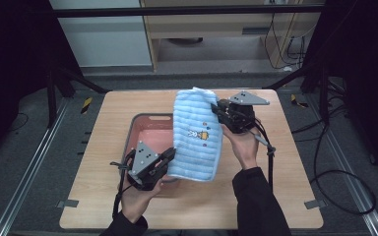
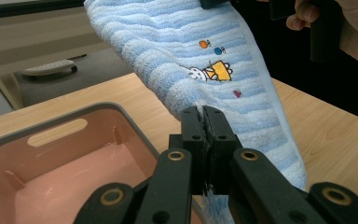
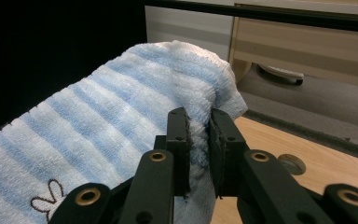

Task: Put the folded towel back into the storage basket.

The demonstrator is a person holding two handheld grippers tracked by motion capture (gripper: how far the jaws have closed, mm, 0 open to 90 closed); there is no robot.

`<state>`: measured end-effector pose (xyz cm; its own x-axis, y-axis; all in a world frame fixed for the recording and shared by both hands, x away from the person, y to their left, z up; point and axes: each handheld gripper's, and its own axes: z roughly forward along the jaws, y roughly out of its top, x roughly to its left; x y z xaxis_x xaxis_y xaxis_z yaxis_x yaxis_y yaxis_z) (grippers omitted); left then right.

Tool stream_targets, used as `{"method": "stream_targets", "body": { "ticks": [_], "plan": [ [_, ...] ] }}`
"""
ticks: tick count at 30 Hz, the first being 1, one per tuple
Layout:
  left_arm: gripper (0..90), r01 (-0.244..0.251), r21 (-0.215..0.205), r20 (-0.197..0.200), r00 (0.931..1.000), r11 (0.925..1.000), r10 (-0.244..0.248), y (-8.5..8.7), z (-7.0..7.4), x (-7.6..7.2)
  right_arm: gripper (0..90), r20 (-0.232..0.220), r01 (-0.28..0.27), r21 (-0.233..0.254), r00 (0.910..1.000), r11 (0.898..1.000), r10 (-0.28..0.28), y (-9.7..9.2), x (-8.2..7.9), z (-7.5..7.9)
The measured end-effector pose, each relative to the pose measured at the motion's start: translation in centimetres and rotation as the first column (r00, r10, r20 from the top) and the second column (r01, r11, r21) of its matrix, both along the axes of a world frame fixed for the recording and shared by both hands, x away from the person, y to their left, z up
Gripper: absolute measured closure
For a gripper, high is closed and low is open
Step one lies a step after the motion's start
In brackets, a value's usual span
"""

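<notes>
- On the wooden table (image 1: 275,196), which carries everything else, a pink tub (image 1: 142,128) with a grey rim sits left of centre and serves as the landmark below.
- Above the tub's right side, a blue-and-white striped towel (image 1: 197,135) is stretched in the air between both grippers, tilted from high at the far end to low at the near end, with a small embroidered rabbit and orange motif facing up.
- At the tub's near right corner, the person's left hand (image 1: 138,199) comes in from the near edge, dark sleeve at the wrist, and holds the left gripper (image 2: 205,126) aimed toward the far right.
- Its jaws are pressed together on the towel's low near edge; a fringe of cloth shows between them in the left gripper view.
- Beyond the tub's far right corner, the right hand (image 1: 246,147) reaches forward with the palm turned inward and holds the right gripper (image 3: 198,135) pointing left.
- Its jaws pinch a bunched fold at the towel's high far corner, with cloth filling the narrow gap between them.
</notes>
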<state>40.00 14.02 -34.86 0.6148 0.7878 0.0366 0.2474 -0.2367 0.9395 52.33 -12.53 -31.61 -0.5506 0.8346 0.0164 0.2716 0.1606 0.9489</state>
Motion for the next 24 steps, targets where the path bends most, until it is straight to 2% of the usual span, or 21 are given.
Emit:
{"method": "stream_targets", "body": {
  "ticks": [3, 17, 24],
  "plan": [
    [87.6, -0.009, -0.005, 0.002, 1.0000, 0.9999, 0.009, 0.7, 0.2, 0.0, 79.6, 0.004, -0.012, 0.012, 0.9999, 1.000, 0.012, 0.6, 0.3, 0.3],
    [87.6, -0.065, -0.049, 0.004, 0.9978, 0.9966, 0.066, 3.8, 0.5, 0.3, 79.7, 0.004, -0.057, -0.009, 0.9984, 0.998, 0.057, 4.7, 1.8, 1.1],
    [87.6, -0.089, -0.056, 0.015, 0.9958, 0.9944, 0.090, 5.1, 0.8, 0.2, 79.6, 0.004, -0.075, -0.011, 0.9972, 0.997, 0.075, 6.2, 2.4, 1.4]
  ]
}}
